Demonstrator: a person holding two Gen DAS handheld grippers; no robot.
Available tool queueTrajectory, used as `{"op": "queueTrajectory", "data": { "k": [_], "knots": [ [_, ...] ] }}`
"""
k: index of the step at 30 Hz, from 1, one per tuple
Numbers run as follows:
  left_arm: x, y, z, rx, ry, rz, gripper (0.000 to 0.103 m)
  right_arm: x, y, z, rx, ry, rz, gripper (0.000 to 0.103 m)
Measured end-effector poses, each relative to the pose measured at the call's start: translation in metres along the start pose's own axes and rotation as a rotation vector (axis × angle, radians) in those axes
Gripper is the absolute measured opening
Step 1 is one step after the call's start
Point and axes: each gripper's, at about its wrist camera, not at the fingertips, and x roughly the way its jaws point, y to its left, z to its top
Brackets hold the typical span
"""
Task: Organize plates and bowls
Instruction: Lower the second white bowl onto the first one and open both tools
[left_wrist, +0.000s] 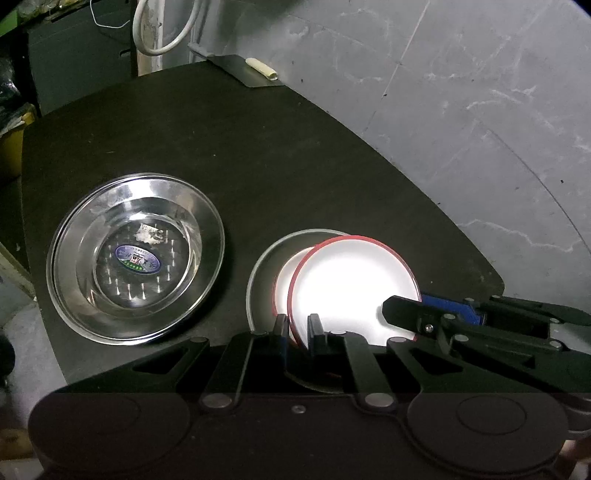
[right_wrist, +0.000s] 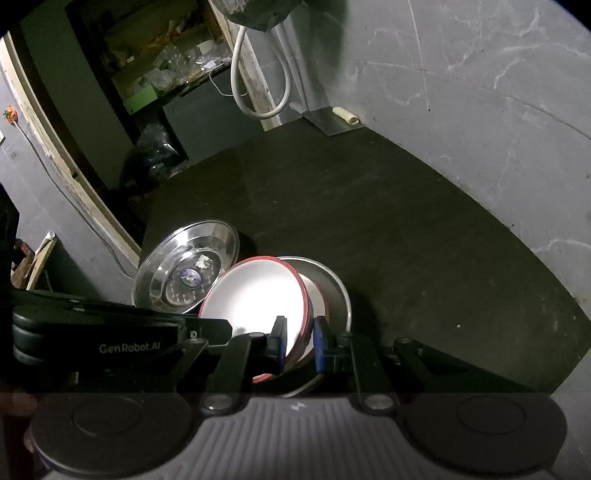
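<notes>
Your left gripper (left_wrist: 298, 330), at the bottom centre of its own view, is closed on the near rim of the red-rimmed bowl (left_wrist: 354, 288), one finger on either side of the rim. Your right gripper (right_wrist: 300, 341) is likewise clamped on the same bowl's (right_wrist: 255, 295) rim, one blue pad inside and one outside; in the left view its black fingers (left_wrist: 406, 308) enter from the right edge and meet the bowl at its right side.

The bowl sits tilted, lifted on one side, over a second white bowl (left_wrist: 291, 267) with a red rim. Both lie inside a grey plate (left_wrist: 258, 269) at the lower centre of the frame. Whether the upper bowl touches the lower one you cannot confirm; the white interior is glared out.

Left of this stack, just beside it but apart in the left view, a steel plate (left_wrist: 74, 266) carries a clear glass bowl (left_wrist: 140, 258) with a blue oval sticker (left_wrist: 137, 260) showing at the centre.

All stand on a dark table (left_wrist: 258, 155). At its far edge, top centre, lies a flat grey sheet (left_wrist: 240, 70) with a small cream roll (left_wrist: 262, 68) on it. A white hose (left_wrist: 162, 33) hangs behind. A grey marbled wall (left_wrist: 461, 110) fills the upper right.
</notes>
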Motion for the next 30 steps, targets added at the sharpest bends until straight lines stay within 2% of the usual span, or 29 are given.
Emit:
{"op": "queueTrajectory", "data": {
  "k": [30],
  "knots": [
    [0.009, 0.005, 0.006, -0.037, 0.027, 0.023, 0.012, 0.012, -0.004, 0.005, -0.01, 0.037, 0.025, 0.017]
  ]
}}
